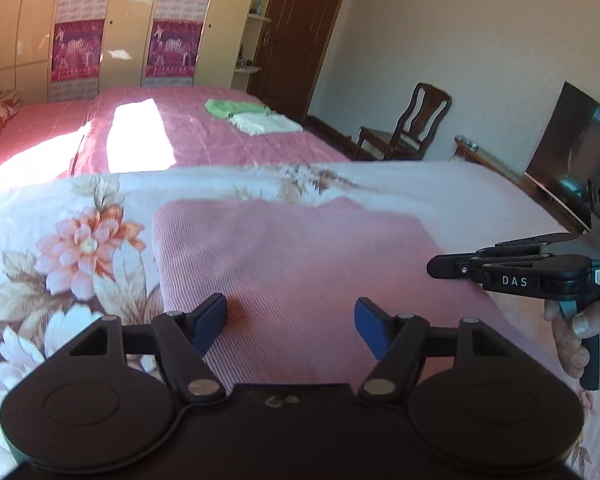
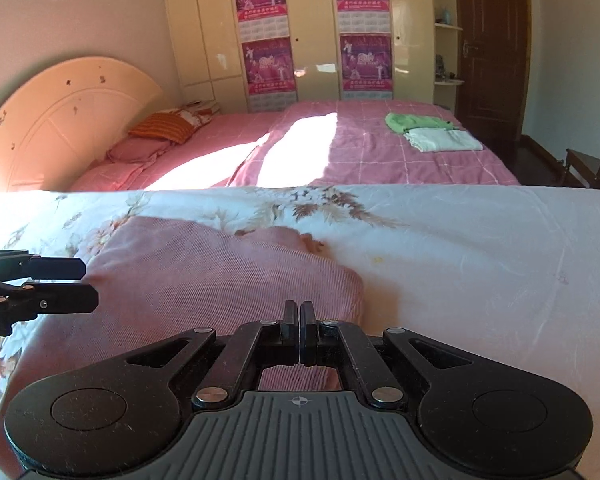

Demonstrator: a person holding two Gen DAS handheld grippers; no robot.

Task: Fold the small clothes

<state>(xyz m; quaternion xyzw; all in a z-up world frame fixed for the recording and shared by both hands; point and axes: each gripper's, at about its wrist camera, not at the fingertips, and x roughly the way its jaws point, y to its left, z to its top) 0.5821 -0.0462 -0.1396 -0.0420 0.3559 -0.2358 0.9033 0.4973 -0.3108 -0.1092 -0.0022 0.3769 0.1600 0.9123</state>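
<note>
A pink ribbed garment lies folded on a floral sheet; it also shows in the right wrist view. My left gripper is open, its blue pads just above the garment's near part, holding nothing. My right gripper is shut above the garment's right edge; no cloth shows between its fingers. In the left wrist view the right gripper hovers shut at the garment's right side. The left gripper shows at the left edge of the right wrist view.
Behind the floral surface is a pink bed with a folded green cloth and a folded white cloth. A wooden chair and a TV stand at the right. Wardrobes line the back wall.
</note>
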